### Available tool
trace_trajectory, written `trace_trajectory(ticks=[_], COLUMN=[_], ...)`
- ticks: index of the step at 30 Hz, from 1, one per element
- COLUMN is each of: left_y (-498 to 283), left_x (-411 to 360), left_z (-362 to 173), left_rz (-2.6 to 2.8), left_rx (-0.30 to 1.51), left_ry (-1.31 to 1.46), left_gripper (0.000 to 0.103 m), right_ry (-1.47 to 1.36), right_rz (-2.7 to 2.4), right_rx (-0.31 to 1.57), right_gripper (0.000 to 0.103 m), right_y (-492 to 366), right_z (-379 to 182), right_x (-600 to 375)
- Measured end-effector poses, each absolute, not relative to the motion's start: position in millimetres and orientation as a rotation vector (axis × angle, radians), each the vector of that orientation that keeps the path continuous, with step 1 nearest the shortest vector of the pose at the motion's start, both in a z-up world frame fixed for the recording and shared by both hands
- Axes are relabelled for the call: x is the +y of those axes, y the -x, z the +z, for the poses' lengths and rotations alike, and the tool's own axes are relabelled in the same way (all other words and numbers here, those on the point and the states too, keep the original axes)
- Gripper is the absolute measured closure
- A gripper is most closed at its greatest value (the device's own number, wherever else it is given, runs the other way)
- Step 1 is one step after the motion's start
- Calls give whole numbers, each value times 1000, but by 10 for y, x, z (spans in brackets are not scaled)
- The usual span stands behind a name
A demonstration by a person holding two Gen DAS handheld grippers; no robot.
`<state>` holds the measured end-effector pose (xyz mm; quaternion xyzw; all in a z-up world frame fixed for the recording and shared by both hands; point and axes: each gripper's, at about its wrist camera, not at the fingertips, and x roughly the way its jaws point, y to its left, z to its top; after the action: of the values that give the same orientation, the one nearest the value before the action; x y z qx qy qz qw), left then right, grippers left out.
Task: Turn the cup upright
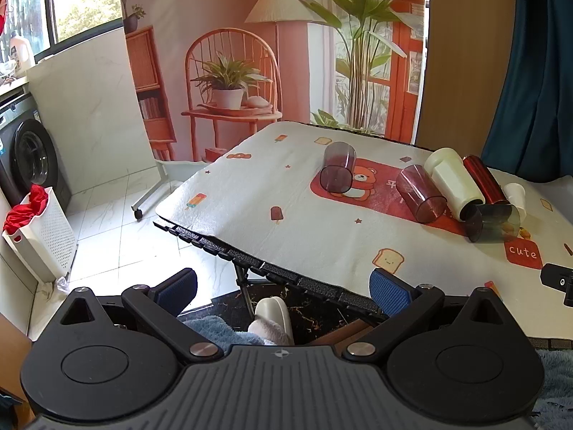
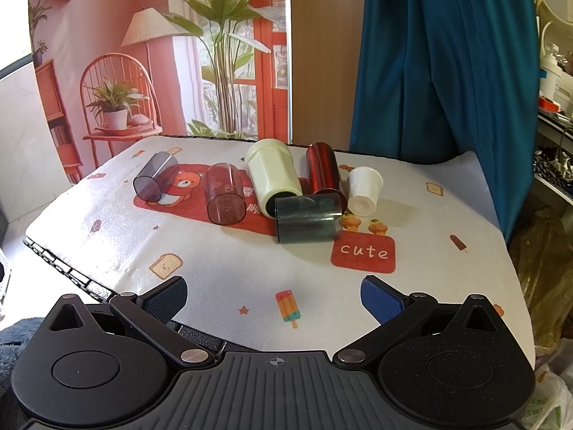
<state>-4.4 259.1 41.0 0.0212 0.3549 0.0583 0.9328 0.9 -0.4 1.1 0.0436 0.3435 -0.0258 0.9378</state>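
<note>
Printed tablecloth [image 2: 222, 261] covers folding table; painted backdrop [image 2: 150, 53] behind. Six cups lie mid-cloth: purple cup [image 2: 155, 179], pink cup [image 2: 225, 193], cream cup [image 2: 274, 175], red cup [image 2: 324, 173], grey cup [image 2: 308, 224] all on sides; white cup [image 2: 364, 190] upside down. Left gripper [image 1: 283, 288] and right gripper [image 2: 274, 299] both spread wide, holding nothing, near table edge, well apart from cups.

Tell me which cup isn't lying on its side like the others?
The small white cup. It stands upside down, mouth on the cloth, beside the red cup, while the other five lie tipped over on their sides.
</note>
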Motion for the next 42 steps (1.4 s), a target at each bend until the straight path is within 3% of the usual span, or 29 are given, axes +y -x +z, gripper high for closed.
trace_trajectory(ticks=[42], left_y=[-21], left_x=[2611], left_z=[382], left_rz=[118], left_rx=[743], left_ry=[-40], left_gripper=[0], right_ry=[-86], right_rz=[-57], right_rx=[710], right_gripper=[0], right_y=[0], right_z=[-49], right_x=[-29])
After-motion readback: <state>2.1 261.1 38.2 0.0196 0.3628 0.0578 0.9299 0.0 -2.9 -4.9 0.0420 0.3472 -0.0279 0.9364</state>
